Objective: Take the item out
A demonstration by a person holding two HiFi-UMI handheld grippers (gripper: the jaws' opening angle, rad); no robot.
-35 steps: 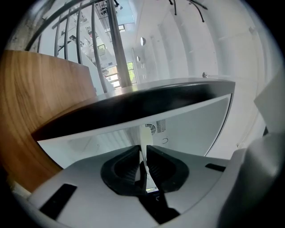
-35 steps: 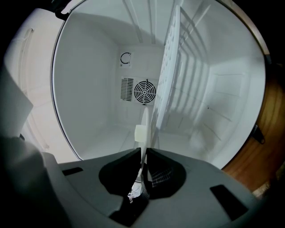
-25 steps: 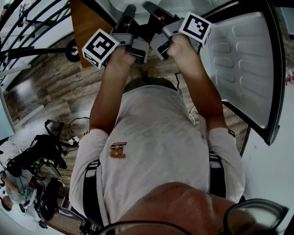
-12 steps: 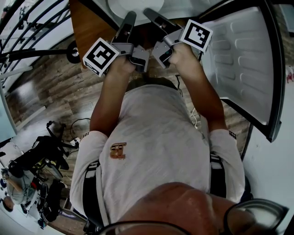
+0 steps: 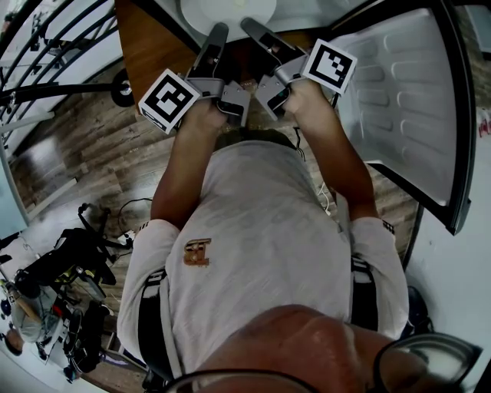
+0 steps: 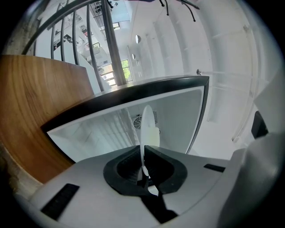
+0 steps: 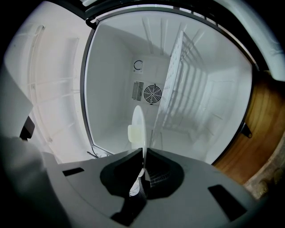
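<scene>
Between left claw point(image 6: 144, 152) (closing) and right claw point(image 7: 144, 151), pinched: white plate point(image 7: 138, 120).

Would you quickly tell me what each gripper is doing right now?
Left gripper: jaws closing on the white plate's rim.
Right gripper: closed on the same white plate's rim.

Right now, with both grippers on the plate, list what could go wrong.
1. The left gripper, its jaws closing, and the right gripper pinch only the thin rim of the white plate; it could slip or tilt.
2. A tilt could slide the pale block off.
3. The open fridge door stands close by the right arm; a bump is possible.
</scene>
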